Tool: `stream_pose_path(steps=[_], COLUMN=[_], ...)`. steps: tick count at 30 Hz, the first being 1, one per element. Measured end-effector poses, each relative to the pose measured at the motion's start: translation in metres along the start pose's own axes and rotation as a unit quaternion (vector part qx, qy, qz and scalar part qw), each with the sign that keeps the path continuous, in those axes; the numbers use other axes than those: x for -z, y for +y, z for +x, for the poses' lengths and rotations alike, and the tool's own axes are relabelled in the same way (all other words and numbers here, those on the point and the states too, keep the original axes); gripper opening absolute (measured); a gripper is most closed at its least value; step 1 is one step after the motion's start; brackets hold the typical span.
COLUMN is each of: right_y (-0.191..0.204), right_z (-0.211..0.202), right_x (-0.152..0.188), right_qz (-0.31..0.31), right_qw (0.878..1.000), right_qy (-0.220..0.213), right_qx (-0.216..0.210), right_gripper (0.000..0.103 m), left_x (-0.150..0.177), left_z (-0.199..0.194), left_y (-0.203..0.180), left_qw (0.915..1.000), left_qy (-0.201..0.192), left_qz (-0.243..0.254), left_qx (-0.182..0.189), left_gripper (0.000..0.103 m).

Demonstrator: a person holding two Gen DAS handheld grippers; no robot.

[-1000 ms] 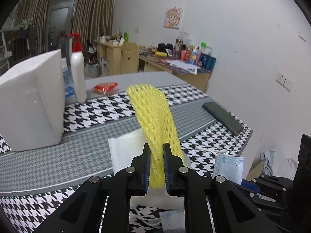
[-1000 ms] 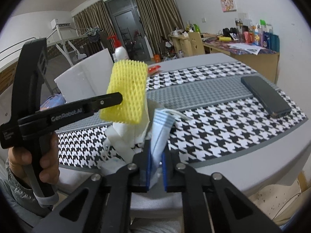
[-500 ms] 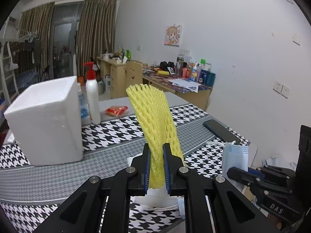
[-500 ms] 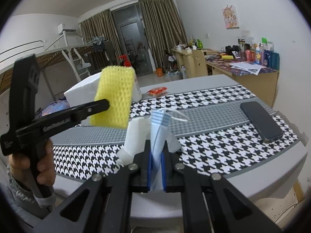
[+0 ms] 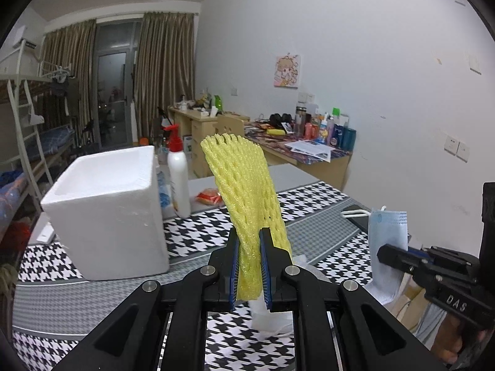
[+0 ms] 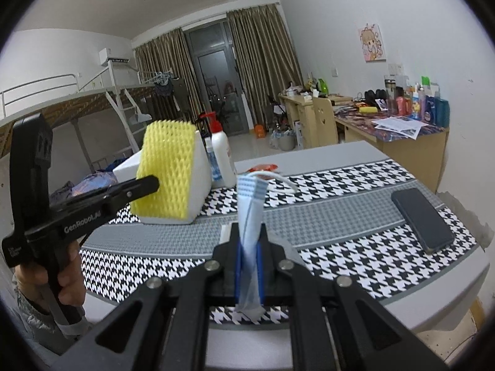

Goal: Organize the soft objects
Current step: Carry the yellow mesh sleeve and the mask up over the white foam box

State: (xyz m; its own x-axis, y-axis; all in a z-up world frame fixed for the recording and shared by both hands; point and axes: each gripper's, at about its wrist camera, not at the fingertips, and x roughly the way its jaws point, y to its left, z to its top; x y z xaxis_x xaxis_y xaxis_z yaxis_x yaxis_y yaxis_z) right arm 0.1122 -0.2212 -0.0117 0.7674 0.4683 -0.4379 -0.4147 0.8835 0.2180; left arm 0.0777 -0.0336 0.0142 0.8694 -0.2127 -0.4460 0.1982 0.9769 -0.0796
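Above table (image 5: pixel 92 303) | left tongs (image 5: pixel 250 266) grip net (image 5: pixel 244 185) (box (image 5: pixel 108 210) beside) | right tongs (image 6: pixel 249 266) grip mask (image 6: pixel 250 210)

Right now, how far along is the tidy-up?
Nothing looks stowed yet. In hand: left hand-held gripper clamps the yellow foam net; right hand-held gripper clamps the blue mask, both lifted above the table. Left: both need placing, plus white soft material lying on the table.
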Motion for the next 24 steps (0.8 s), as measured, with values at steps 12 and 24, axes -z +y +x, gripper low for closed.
stream_pose_path(steps=[12,24], right_y=[0.014,0.031], right_z=[0.009,0.01], right_x=[-0.021,-0.038], right_qz=[0.003,-0.012], right_qw=[1.0,0.999], right_qy=[-0.011,-0.03], right_qx=[-0.01,-0.011], right_gripper=[0.008,0.008], left_x=[-0.005,-0.018], left_z=[-0.006,-0.02], left_y=[0.014,0.03], left_qw=[0.9999,0.9992], left_qy=[-0.008,-0.03], left_qz=[0.006,0.003], left_qx=[-0.013,-0.027], left_gripper=[0.013,0.013])
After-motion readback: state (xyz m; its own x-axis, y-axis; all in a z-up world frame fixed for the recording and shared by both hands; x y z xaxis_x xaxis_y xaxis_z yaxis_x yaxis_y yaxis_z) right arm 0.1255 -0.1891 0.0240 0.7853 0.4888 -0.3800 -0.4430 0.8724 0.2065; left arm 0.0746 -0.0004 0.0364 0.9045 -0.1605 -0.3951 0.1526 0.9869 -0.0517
